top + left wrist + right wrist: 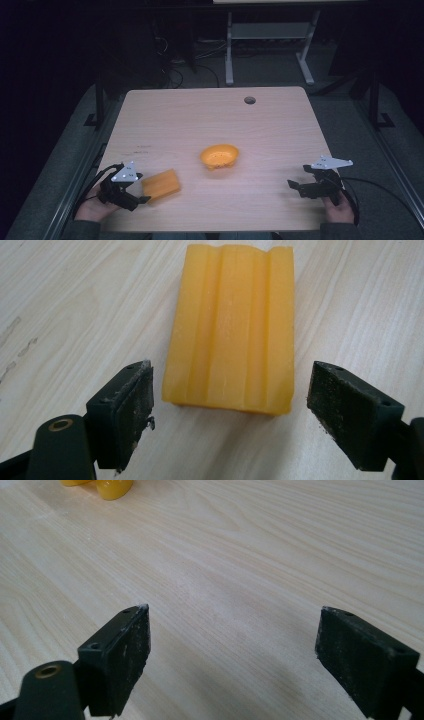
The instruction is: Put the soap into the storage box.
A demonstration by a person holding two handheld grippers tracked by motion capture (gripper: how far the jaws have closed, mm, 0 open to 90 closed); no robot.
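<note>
Jaws wide beside block (231, 330) edge

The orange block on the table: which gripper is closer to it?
Left. The left gripper sits open right at the near end of the orange block, not touching it. The right gripper waits far across the table.

An orange bowl (219, 156) sits mid-table (280, 135), a round grommet hole (249, 100) beyond it.

A ridged orange-yellow block (230, 327) and orange bowl (219, 156) lie on pale wood-grain table (200, 115); the tongs are black.
</note>
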